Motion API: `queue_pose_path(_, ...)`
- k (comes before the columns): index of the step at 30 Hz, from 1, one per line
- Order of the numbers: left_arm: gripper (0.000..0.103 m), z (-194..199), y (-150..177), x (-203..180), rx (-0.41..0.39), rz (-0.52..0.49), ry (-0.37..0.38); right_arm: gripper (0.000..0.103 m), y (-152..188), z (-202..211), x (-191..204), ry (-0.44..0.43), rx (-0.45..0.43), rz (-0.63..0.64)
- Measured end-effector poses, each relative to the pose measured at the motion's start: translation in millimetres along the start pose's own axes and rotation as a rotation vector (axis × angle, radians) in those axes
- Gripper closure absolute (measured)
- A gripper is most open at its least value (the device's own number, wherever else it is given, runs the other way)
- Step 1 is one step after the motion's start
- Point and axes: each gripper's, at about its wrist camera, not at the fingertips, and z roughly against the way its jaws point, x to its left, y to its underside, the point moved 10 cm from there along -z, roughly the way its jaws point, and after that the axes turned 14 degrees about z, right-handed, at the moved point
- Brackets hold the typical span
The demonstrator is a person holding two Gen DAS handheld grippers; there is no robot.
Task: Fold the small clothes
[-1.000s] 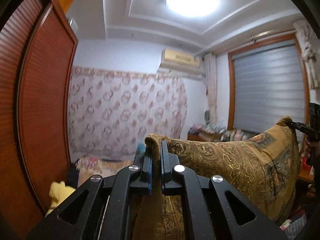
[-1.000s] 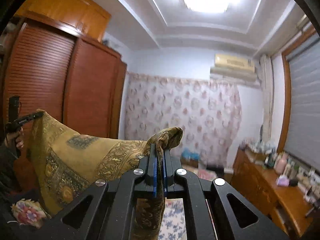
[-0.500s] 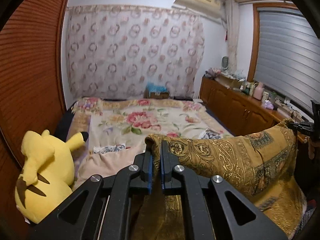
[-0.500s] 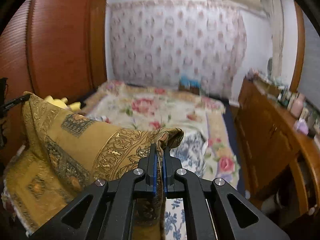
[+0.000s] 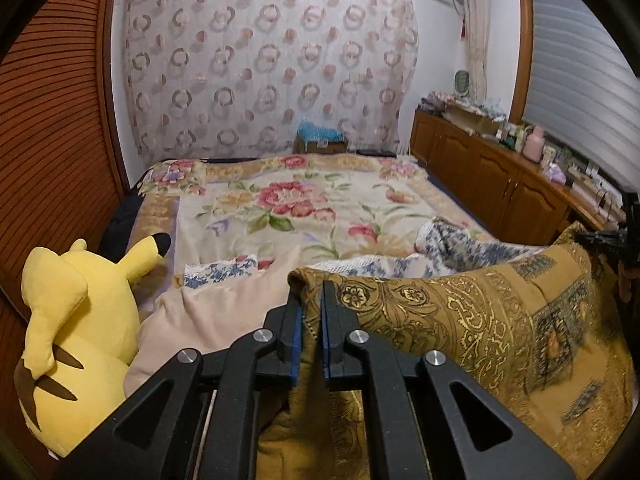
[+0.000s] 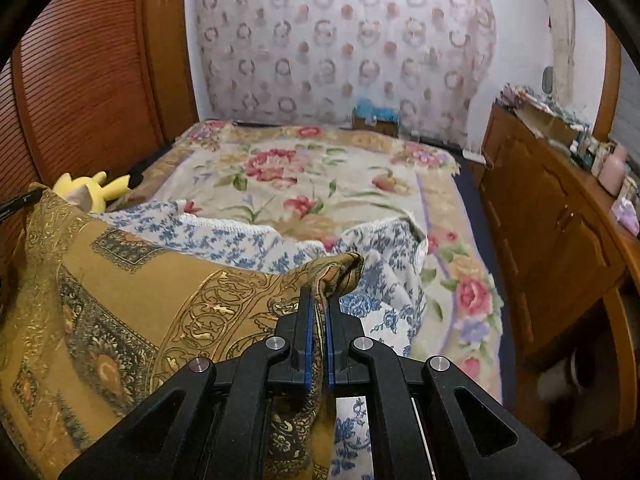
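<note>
Two corners of the gold patterned cloth (image 5: 460, 320) are pinched in closed jaws, left gripper (image 5: 310, 320) and right gripper (image 6: 316, 320), spread above the bed (image 5: 304, 200). Soft, light, limp fabric; corners are judged the best hold.

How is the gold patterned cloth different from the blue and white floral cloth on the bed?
The gold paisley-patterned cloth is held up, pinched by the left tool and right tool; the blue-and-white floral cloth lies loose on the bed. Gold has ornate dark panels; the other small blue flowers. Both are rumpled fabric.
</note>
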Motion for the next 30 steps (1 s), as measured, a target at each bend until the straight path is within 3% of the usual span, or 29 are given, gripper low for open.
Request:
queue_pose_path(6,0.086,2,3,3,0.016,-0.006,0.009,0.095,-1,-2,1,0.038,0.022,-0.001)
queue_pose_path(9,0.059,9,7,5,0.034,0.005,0.007,0.092,-2,2,2,0.065,0.024,-0.002)
queue_pose_path(11,0.058,19,12,8,0.044,0.004,0.013,0.084,-2,7,1,0.082,0.025,-0.002)
queue_pose_path(13,0.043,29,19,12,0.05,0.008,-0.003,0.081,0,18,5,0.075,0.007,-0.005)
queue_pose_path(14,0.041,37,25,15,0.053,0.01,-0.004,0.075,2,25,8,0.07,0.001,-0.009)
queue_pose_path(17,0.039,52,43,21,0.075,0.005,-0.015,0.062,13,48,22,0.057,-0.019,-0.01)
queue_pose_path(25,0.037,83,94,44,0.11,0.041,-0.074,0.062,83,91,65,-0.002,0.069,-0.031)
queue_pose_path(30,0.037,90,115,54,0.128,0.054,-0.094,0.061,121,103,70,-0.002,0.136,-0.06)
